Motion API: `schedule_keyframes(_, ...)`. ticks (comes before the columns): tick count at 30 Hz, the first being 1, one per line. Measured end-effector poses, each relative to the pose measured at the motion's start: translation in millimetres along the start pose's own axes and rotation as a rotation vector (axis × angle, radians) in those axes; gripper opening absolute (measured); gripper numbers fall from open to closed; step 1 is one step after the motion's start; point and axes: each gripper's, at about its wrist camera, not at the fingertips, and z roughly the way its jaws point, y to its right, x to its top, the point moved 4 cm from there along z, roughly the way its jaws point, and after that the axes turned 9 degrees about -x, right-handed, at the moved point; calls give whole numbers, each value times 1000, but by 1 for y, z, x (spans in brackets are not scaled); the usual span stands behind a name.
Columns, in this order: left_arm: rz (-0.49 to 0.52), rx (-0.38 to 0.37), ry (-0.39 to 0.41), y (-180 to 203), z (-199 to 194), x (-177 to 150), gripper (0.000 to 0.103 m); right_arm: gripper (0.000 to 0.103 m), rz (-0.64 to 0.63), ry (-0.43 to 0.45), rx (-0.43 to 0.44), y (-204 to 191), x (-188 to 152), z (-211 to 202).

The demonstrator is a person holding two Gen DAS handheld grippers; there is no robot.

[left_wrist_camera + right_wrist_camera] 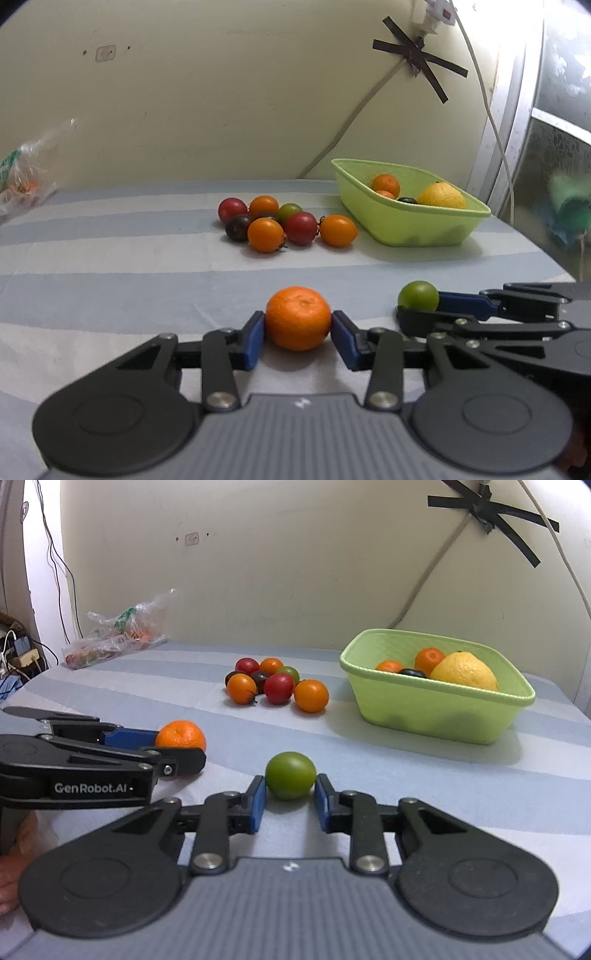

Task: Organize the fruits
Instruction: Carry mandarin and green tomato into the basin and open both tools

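Observation:
A small orange mandarin [298, 317] rests on the striped cloth, and my left gripper [298, 326] is shut on it, both blue pads pressed against its sides. In the right wrist view that same gripper [179, 749] comes in from the left around the mandarin [181, 734]. My right gripper [290, 792] is shut on a green tomato [290, 775], which also sits on the cloth. From the left wrist the green tomato [418, 295] shows between the right gripper's [419, 310] fingers. A light green basket [424, 712] stands at the back right.
The basket [424, 232] holds a yellow citrus [465, 672], two mandarins and a dark fruit. A cluster of red, orange, green and dark tomatoes [277, 686] lies left of it. A plastic bag [114, 635] sits at the back left by the wall. A hand [7, 871] shows at lower left.

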Motion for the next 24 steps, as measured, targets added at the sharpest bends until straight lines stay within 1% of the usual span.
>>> schedule_keyframes(4, -5, -13, 9, 0, 0, 1, 39, 31, 29, 28, -1, 4, 1, -4)
schedule_keyframes(7, -34, -57, 5, -2, 3, 7, 39, 31, 71, 55, 9, 10, 3, -8)
schedule_keyframes(10, -66, -112, 4, -2, 10, 23, 39, 31, 92, 89, 8, 19, 12, -12)
schedule_keyframes(14, -66, -178, 42, 4, 23, 62, 39, 31, 91, 150, -49, 37, 35, -14)
schedule_keyframes(17, -51, -206, 61, 14, 40, 93, 39, 31, 88, 199, -90, 51, 52, -7)
schedule_keyframes(20, -34, -234, 52, 30, 63, 116, 39, 31, 87, 240, -157, 68, 64, 1)
schedule_keyframes(24, -18, -256, 11, 44, 98, 130, 39, 31, 172, 248, -223, 106, 72, 13)
